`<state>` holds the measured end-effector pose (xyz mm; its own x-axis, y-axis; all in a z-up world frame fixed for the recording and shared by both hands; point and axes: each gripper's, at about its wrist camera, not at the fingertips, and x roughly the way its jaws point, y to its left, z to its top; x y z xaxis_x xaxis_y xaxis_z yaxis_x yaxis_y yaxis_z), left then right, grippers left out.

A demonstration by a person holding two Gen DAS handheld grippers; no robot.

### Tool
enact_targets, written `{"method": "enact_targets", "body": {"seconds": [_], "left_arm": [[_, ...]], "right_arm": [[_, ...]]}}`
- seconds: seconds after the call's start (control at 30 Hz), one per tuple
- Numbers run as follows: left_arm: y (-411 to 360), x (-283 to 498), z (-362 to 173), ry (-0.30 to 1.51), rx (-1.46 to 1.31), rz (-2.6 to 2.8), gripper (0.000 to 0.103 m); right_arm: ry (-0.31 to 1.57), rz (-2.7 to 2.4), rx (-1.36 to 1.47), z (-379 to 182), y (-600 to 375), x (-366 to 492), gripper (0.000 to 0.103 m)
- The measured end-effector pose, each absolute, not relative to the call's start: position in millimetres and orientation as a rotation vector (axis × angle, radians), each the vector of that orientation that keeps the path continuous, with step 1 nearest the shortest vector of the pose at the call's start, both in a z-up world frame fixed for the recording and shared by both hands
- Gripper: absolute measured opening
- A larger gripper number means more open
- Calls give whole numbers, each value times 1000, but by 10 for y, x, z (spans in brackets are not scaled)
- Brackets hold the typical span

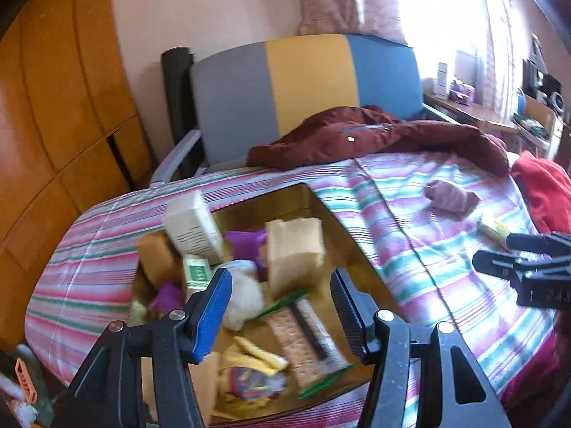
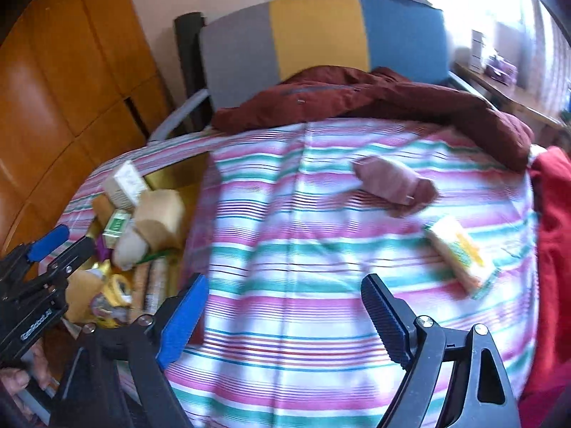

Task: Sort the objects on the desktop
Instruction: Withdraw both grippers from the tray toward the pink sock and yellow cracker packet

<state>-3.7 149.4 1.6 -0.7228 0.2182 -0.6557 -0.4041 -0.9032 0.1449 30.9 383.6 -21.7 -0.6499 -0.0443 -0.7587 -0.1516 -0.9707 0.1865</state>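
Observation:
A gold tray (image 1: 321, 210) lies on the striped bed and holds several items: a white box (image 1: 192, 228), tan sponge blocks (image 1: 294, 249), a cracker packet (image 1: 303, 342), a white ball (image 1: 244, 292). My left gripper (image 1: 282, 285) is open and empty just above the tray. My right gripper (image 2: 285, 303) is open and empty over the bare bedspread. A rolled mauve cloth (image 2: 396, 183) and a yellow-green packet (image 2: 460, 253) lie ahead of it to the right. The left gripper also shows in the right wrist view (image 2: 62, 242), and the tray too (image 2: 185, 171).
A dark red jacket (image 1: 374, 135) lies across the far side of the bed in front of a grey, yellow and blue chair (image 1: 307, 82). A red cloth (image 2: 553, 221) lies at the right edge. A wooden wardrobe (image 1: 53, 107) stands on the left.

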Motion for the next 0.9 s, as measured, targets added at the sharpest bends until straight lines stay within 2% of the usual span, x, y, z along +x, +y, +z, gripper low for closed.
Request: {"method": "enact_targets", "body": {"seconds": [0.33, 0.5, 0.9], "left_arm": [[1965, 19, -87, 441, -956, 2496, 58], [2129, -14, -149, 401, -1007, 2439, 58], [2563, -133, -157, 371, -1045, 2355, 59]], "right_arm": [[388, 2625, -1292, -193, 4575, 378, 92], [392, 2564, -1340, -246, 4981, 271, 93], [277, 2456, -1576, -795, 5497, -157, 94]]}}
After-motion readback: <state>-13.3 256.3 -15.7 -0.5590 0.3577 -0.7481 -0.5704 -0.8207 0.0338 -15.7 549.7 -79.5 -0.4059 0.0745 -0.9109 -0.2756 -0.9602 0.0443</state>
